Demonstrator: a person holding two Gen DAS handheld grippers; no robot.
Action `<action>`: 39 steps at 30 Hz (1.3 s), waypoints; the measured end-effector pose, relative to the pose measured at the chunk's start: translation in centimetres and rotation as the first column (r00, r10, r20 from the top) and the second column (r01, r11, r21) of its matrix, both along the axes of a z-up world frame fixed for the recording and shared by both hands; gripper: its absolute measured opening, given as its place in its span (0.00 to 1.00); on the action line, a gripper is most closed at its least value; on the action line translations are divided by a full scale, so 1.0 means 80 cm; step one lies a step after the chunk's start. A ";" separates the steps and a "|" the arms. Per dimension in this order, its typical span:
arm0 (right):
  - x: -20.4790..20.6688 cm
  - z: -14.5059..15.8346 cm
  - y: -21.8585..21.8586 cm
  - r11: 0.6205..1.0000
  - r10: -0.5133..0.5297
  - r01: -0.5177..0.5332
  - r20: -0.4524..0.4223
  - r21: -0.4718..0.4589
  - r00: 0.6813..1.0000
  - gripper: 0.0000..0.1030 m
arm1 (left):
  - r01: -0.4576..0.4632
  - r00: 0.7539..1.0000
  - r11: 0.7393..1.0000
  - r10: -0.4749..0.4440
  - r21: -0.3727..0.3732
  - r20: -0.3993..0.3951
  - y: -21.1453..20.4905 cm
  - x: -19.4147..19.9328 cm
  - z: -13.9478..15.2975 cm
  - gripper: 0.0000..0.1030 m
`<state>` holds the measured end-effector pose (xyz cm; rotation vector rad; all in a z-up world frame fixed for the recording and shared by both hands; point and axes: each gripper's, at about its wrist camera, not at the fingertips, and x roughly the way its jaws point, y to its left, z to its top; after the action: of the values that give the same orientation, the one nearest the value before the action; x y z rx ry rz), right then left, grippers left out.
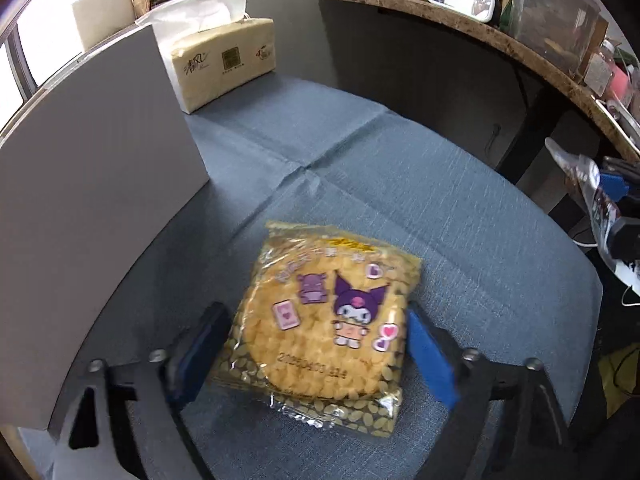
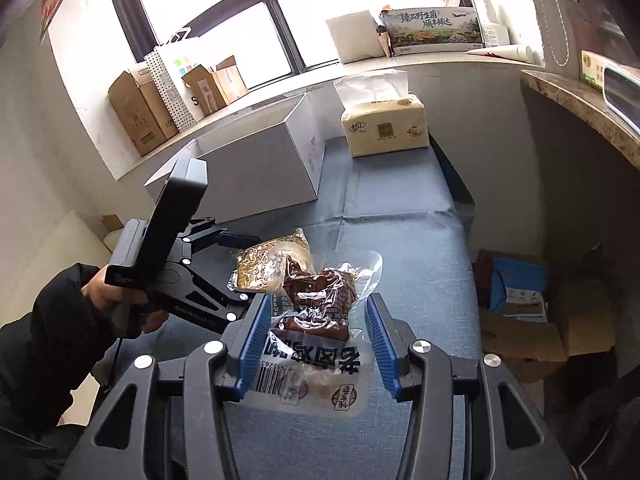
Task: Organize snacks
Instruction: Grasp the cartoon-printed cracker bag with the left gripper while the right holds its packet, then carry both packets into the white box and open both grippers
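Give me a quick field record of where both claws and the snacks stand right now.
left claw: straddles the yellow cracker pack, pads at its sides; contact unclear
right claw: straddles the brown meat pouch, gaps visible at both pads
surface: blue cloth, both snacks over it
box: white box at the cloth's left edge, top not visible
other: tissue pack at the far end

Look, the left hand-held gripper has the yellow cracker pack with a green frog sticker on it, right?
Not quite: the sticker on the yellow cracker pack is a purple cartoon character, not a green frog. The left wrist view shows it, between the left hand-held gripper fingers.
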<state>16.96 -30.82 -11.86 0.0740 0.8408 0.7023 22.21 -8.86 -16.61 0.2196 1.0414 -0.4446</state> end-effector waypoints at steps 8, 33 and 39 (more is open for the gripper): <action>0.000 -0.005 0.009 1.000 0.015 -0.015 -0.016 0.003 1.000 0.51 | -0.083 0.995 0.996 0.084 -0.017 0.062 0.024 -0.033 0.042 0.75; 0.140 0.124 0.251 0.976 0.210 -0.214 0.101 0.027 0.972 0.51 | -0.561 0.727 0.768 0.635 -0.309 0.260 0.276 -0.043 0.219 0.75; 0.199 0.134 0.309 0.985 0.174 -0.172 0.153 -0.027 0.973 0.59 | -0.577 0.742 0.767 0.636 -0.281 0.211 0.300 0.028 0.189 1.00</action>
<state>32.84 -6.09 -1.15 -0.0666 0.7076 0.8551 24.42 15.18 -1.52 -0.2384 0.7070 0.0928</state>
